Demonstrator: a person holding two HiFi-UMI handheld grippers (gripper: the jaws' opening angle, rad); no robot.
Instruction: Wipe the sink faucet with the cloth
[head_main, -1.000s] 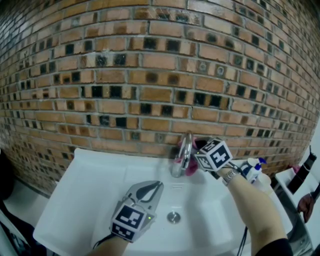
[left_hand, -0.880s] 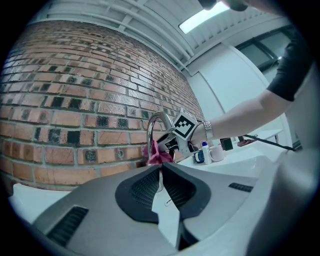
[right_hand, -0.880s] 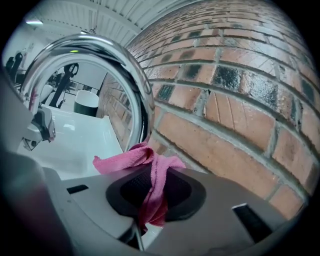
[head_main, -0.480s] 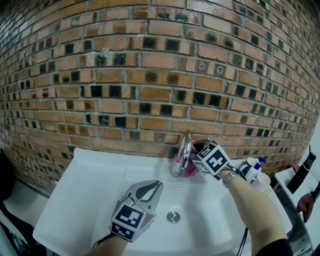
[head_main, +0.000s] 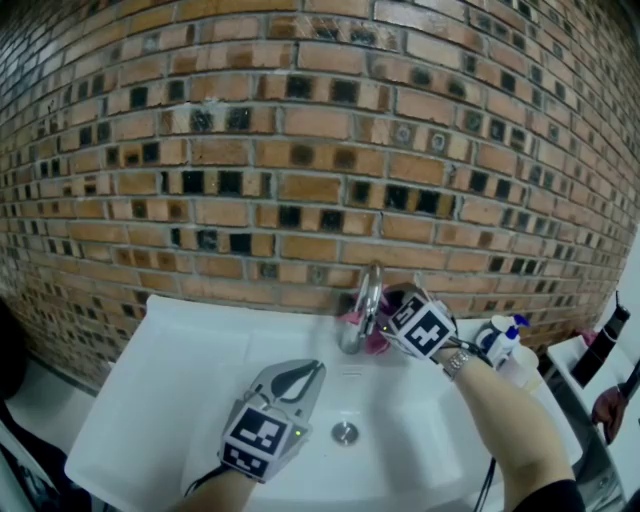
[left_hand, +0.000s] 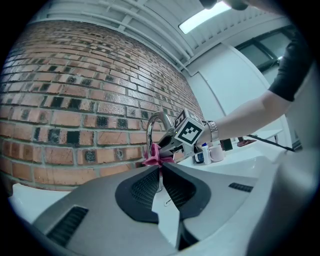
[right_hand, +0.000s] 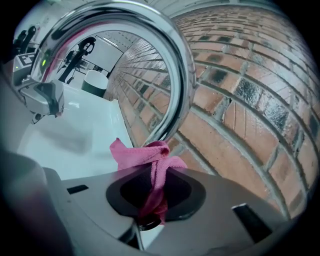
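The chrome faucet (head_main: 369, 296) curves up from the back rim of the white sink (head_main: 190, 370). My right gripper (head_main: 386, 318) is shut on a pink cloth (head_main: 379, 338) and holds it against the faucet's lower stem from the right. In the right gripper view the cloth (right_hand: 150, 156) is bunched between the pads, right under the faucet's arc (right_hand: 175, 60). My left gripper (head_main: 303, 383) hovers over the basin, shut and holding nothing. In its own view the left gripper (left_hand: 161, 169) points at the faucet (left_hand: 151, 126) and the cloth (left_hand: 152, 158).
A brick wall (head_main: 300, 150) stands right behind the sink. The drain (head_main: 344, 433) sits in the basin just beyond the left gripper. A spray bottle (head_main: 506, 338) and a white container stand on the sink's right rim. A person's hand (head_main: 608, 410) shows at the far right.
My right gripper has rolled and shifted slightly left and down against the faucet with the cloth. The left gripper has stayed still.
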